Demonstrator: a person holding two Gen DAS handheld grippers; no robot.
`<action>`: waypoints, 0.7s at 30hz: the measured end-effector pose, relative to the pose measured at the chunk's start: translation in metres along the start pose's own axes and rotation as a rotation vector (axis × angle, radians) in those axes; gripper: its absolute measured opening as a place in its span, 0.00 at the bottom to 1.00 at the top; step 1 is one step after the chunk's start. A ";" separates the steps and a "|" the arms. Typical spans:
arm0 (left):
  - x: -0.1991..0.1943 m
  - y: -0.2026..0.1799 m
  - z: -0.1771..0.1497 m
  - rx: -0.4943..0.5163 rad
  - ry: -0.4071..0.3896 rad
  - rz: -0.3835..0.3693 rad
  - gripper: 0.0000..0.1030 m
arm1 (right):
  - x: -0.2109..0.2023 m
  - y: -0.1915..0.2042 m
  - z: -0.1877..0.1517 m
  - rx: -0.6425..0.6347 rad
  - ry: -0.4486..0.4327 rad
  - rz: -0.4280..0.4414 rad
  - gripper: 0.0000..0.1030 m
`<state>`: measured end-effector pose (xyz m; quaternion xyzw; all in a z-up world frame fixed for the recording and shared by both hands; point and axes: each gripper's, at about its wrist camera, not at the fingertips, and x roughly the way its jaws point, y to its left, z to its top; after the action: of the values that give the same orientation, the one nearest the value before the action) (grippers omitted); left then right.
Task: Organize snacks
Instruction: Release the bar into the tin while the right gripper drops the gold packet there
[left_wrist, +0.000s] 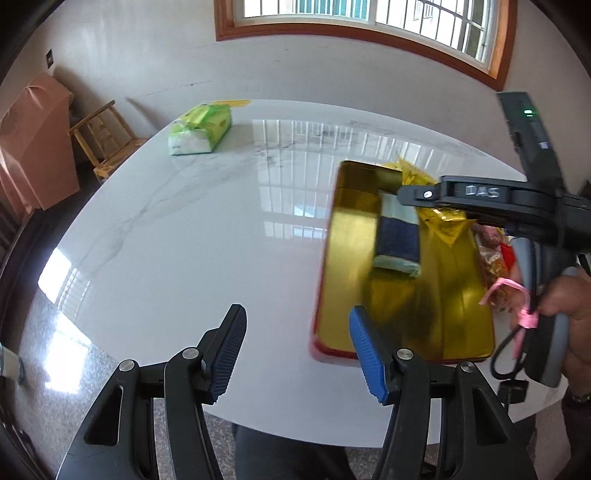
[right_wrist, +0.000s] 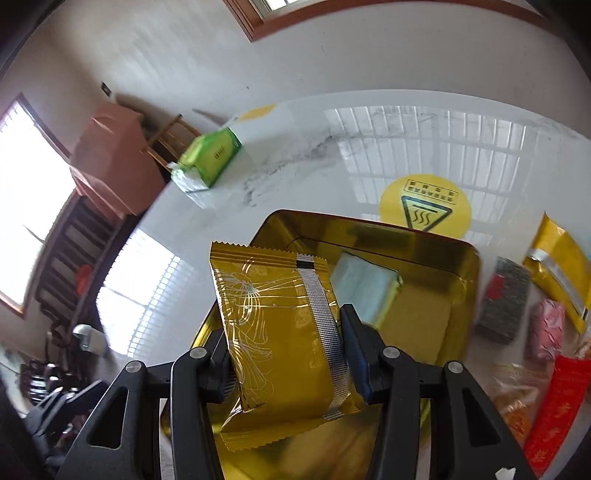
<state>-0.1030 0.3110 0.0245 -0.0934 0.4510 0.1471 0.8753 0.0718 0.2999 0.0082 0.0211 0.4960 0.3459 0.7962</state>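
Gold packet (right_wrist: 284, 325): clamped upright in right tongs (right_wrist: 288, 354), lower centre of frame, over gold tin (right_wrist: 458, 266).
Long axis: top-to-bottom of frame, between the pads.
Left tongs (left_wrist: 299, 350): apart, empty, beside the tin's left rim.
Nearer hand: right.
Right view only: loose snacks (right_wrist: 502, 299) on surface (right_wrist: 295, 155), right of tin.

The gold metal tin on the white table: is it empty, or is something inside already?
Not empty. The gold metal tin holds one pale wrapped snack block; most of its floor is bare.
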 end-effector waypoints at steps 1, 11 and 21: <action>0.000 0.004 0.000 -0.004 -0.002 -0.003 0.57 | 0.004 0.001 0.000 -0.002 0.006 -0.015 0.45; 0.011 0.025 -0.006 -0.018 0.037 -0.017 0.58 | 0.039 0.020 0.003 0.004 0.041 -0.091 0.51; 0.008 0.028 -0.011 -0.018 0.043 -0.036 0.58 | -0.037 0.004 -0.018 -0.019 -0.134 -0.012 0.61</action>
<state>-0.1164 0.3351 0.0109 -0.1127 0.4667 0.1332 0.8671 0.0457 0.2766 0.0292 0.0336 0.4385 0.3438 0.8297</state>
